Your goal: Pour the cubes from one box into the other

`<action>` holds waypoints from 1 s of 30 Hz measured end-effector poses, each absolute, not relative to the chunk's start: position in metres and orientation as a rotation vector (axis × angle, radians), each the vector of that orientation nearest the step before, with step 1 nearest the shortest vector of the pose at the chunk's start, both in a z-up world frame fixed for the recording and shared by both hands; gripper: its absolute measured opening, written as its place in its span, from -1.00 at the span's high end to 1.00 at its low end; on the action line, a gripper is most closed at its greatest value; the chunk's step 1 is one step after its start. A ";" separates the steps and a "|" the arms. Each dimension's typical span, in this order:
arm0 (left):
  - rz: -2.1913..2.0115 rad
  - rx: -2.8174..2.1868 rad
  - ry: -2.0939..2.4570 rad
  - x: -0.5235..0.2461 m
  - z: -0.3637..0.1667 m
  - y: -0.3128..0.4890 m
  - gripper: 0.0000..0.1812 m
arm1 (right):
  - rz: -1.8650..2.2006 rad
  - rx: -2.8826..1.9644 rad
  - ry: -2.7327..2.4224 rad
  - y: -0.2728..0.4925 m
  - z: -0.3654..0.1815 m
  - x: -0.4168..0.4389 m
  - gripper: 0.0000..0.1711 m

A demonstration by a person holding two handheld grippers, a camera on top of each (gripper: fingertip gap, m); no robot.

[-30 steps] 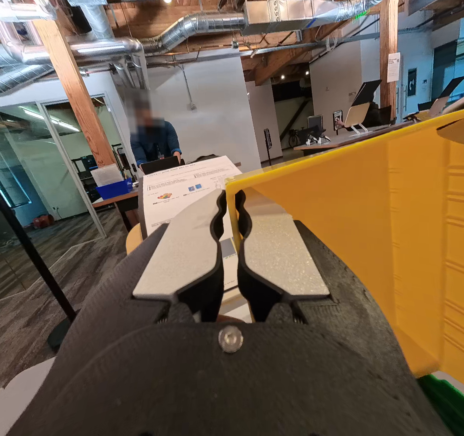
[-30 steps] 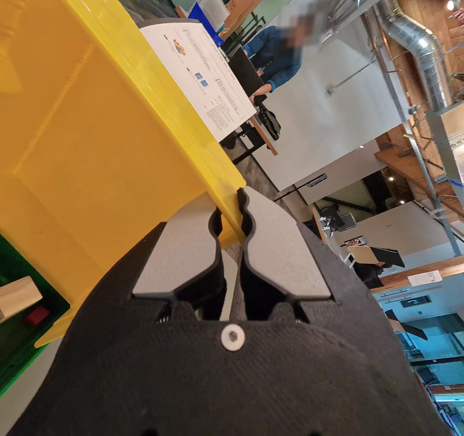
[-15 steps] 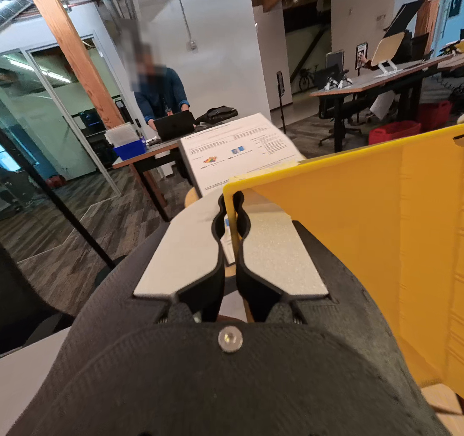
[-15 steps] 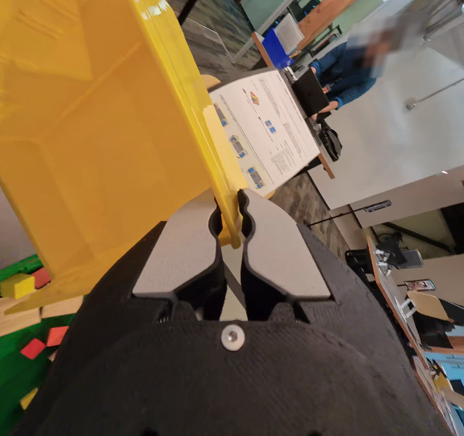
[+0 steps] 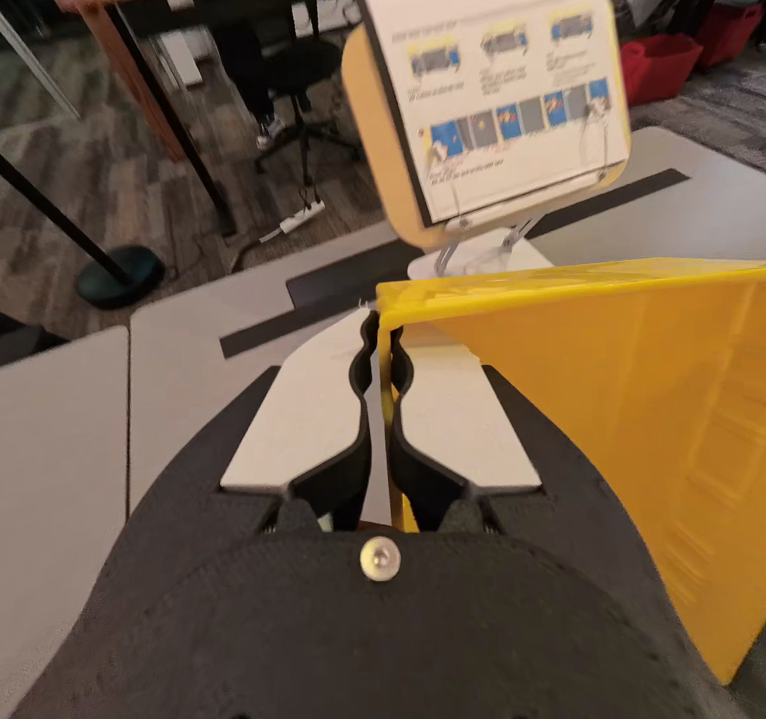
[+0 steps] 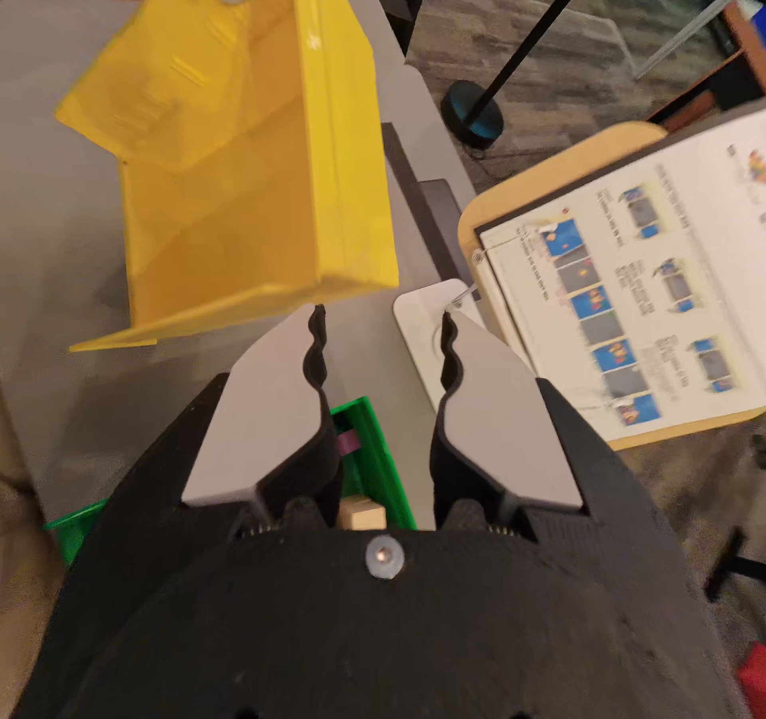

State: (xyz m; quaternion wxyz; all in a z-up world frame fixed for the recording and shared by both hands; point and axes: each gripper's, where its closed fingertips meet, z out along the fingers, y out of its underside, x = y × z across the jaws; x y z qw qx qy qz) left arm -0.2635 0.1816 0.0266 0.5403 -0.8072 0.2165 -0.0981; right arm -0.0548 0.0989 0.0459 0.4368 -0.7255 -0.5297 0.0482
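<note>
The yellow box (image 5: 601,409) is empty and sits low over the grey table. My left gripper (image 5: 383,326) is shut on the corner of its thin side wall. In the right wrist view the yellow box (image 6: 232,210) lies ahead and to the left, open side up. A hand holds its far end at the top of the frame. My right gripper (image 6: 383,314) is open and empty, just off the box's near rim. Below it is the green box (image 6: 373,442), holding a purple cube (image 6: 347,441) and a wooden block (image 6: 360,512). The gripper hides most of the green box.
An instruction sheet on a wooden board with a white stand (image 5: 497,98) stands behind the boxes, on the right in the right wrist view (image 6: 642,285). The grey table (image 5: 83,430) has a dark strip. A black pole base (image 5: 120,268) stands on the carpet beyond.
The yellow box has come down from its steep tilt over the green box to lie low and level. My right gripper has let go of its rim and opened. My left gripper stays shut on it.
</note>
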 end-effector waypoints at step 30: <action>-0.310 -2.581 0.454 -0.347 -0.168 0.232 0.77 | 0.259 -2.549 -0.699 0.001 -0.185 0.191 0.39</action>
